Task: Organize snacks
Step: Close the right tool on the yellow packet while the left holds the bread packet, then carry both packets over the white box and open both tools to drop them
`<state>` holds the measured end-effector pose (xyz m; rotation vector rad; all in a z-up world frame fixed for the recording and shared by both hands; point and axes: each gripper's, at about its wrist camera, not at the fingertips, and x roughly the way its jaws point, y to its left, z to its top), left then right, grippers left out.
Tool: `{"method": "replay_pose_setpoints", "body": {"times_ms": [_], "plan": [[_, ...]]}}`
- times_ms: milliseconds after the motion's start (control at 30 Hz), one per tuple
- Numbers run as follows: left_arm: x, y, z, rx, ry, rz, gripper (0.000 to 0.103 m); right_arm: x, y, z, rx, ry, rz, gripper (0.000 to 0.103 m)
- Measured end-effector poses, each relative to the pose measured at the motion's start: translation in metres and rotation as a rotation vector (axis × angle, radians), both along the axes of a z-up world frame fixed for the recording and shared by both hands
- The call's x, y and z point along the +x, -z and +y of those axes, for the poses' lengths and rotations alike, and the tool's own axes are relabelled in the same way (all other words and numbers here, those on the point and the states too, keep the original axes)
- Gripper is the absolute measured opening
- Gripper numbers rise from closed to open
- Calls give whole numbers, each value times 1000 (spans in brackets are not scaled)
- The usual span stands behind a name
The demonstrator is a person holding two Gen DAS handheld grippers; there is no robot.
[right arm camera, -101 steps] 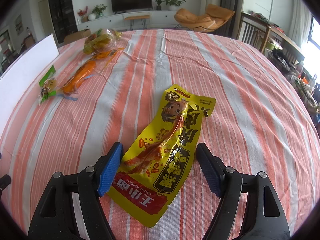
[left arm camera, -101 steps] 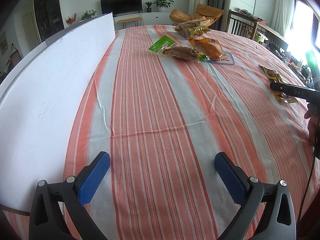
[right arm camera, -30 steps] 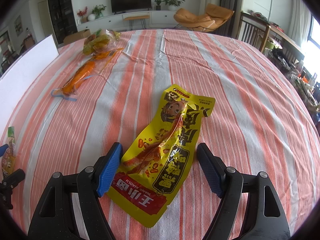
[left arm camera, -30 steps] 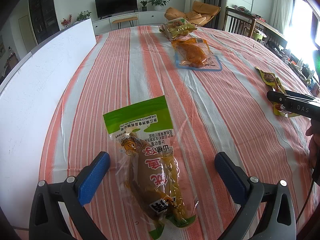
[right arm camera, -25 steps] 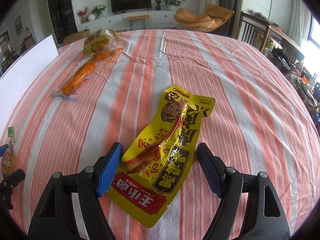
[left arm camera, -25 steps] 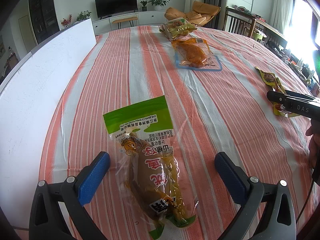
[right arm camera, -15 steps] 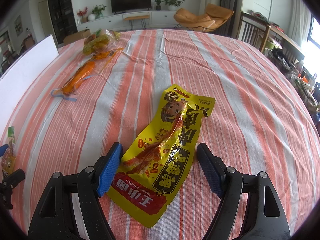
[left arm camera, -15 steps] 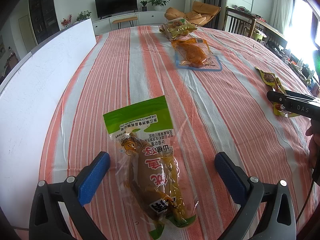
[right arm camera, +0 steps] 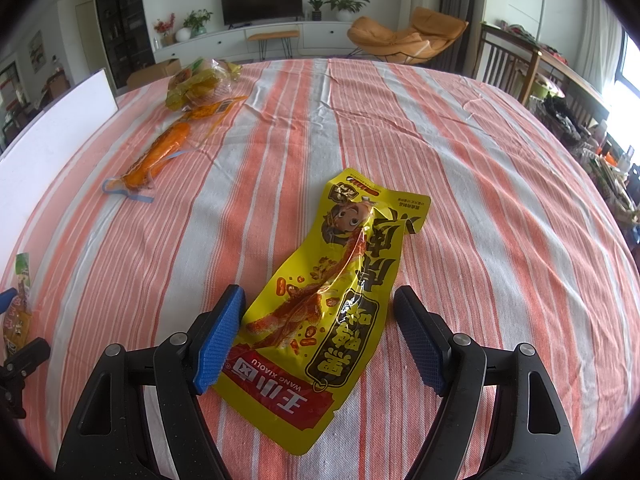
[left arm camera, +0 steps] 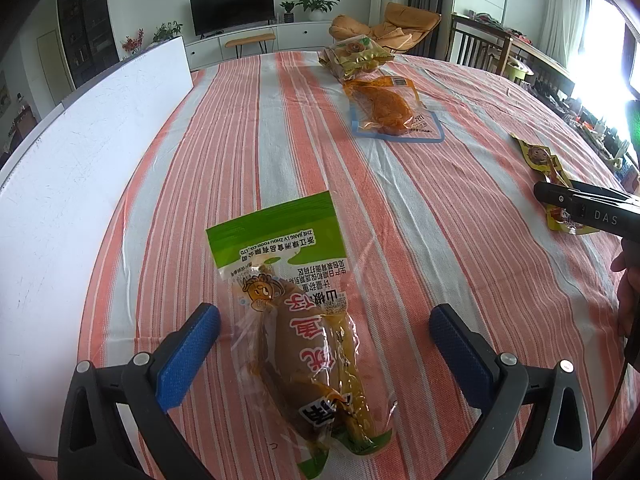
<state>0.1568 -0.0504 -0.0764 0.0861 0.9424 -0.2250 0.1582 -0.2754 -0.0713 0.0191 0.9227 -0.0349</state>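
Right now both tools sit low over the striped tablecloth (left arm camera: pixel 400 184), each with its 2 blue-padded fingers spread wide and pinching nothing.

Between the fingers of the left gripper (left arm camera: pixel 324 344) lies the green-topped snack pouch (left arm camera: pixel 296 312), lengthwise along the fingers, its green header pointing away past the fingertips and its bulging clear body level with the pads. It appears closer to the left pad than to the right one, touching neither. It looks fairly dense for its size: a plump, vacuum-packed lump in glossy film, firm in the middle and limp at the sealed ends. The film will likely be slippery, so I would close across the fat middle, where the pads can bite on the contents, not on the flat header.

Between the fingers of the right gripper (right arm camera: pixel 318 334) lies the yellow snack packet (right arm camera: pixel 332 292), slanting from near the left pad up and away to the right beyond the fingertips. It looks light, flat and floppy, with a thin strip of food inside. A pinch at its lower half should hold, though the far end will probably droop.

Far ahead of the fingertips rest an orange vacuum pack (left arm camera: pixel 384 108) and a yellow bagged bundle (left arm camera: pixel 354 56).
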Motion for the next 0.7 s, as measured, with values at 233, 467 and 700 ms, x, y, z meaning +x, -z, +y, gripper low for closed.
{"method": "replay_pose_setpoints", "body": {"times_ms": [233,467,700], "plan": [[-4,-2,2,9,12,10,103,-1,1,-4,9,17,6,85],[-24,-13,8,-7,65,-5,58,30,-9,-19,92,17,269,86],[-34,-19,49,-301,49,38,52,42,-23,-17,100,85,344,46]]}}
